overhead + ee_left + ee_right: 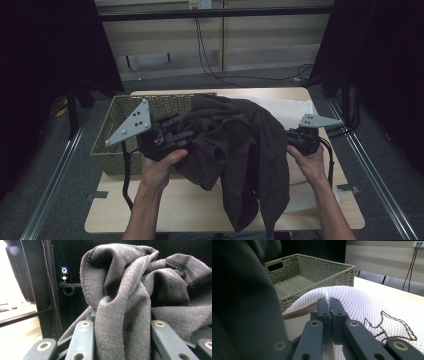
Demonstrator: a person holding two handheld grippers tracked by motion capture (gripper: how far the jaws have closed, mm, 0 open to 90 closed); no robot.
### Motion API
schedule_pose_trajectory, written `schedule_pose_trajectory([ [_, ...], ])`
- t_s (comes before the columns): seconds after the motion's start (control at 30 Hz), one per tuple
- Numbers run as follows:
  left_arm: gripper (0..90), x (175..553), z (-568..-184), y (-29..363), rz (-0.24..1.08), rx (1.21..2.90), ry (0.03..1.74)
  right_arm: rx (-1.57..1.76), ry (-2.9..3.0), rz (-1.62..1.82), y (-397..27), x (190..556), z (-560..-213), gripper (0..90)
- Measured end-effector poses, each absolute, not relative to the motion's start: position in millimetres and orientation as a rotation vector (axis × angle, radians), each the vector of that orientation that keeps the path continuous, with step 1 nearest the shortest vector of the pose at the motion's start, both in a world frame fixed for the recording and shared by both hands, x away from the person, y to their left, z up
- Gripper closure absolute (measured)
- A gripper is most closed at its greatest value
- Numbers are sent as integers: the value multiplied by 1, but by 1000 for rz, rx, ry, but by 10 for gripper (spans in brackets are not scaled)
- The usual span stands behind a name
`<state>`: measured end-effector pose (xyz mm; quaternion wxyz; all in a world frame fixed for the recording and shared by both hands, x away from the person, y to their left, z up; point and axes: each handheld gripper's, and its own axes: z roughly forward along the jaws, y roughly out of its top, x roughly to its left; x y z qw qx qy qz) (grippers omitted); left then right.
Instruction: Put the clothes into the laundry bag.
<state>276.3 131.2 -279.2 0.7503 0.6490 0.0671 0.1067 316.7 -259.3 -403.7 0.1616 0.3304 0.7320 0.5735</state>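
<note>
Dark garment (pixel 235 150) bunched between left gripper (pixel 172 137) jaws, held above table (pixel 165 212), hem near | right gripper (pixel 300 140) jaws pressed together, nothing between, over white mesh cloth (pixel 362 305) | wicker basket (pixel 120 150) far left, bare | stowing judged not yet done

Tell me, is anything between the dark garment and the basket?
Nothing visible blocks it. The dark garment, held in the left gripper, hangs right beside the basket, whose open inside looks empty.
</note>
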Motion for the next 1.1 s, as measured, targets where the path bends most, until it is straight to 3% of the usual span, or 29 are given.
schedule_pose_trajectory([
  [0.5, 686, 280, -333, 96, 218, 1519, 149, 942, 2115, 1621, -256, 317, -406, 886],
  [0.8, 685, 278, -346, 81, 215, 1578, 117, 942, 2152, 1590, -246, 319, -412, 886],
  [1.1, 687, 278, -379, 64, 144, 1655, 97, 955, 2173, 1562, -244, 319, -418, 888],
])
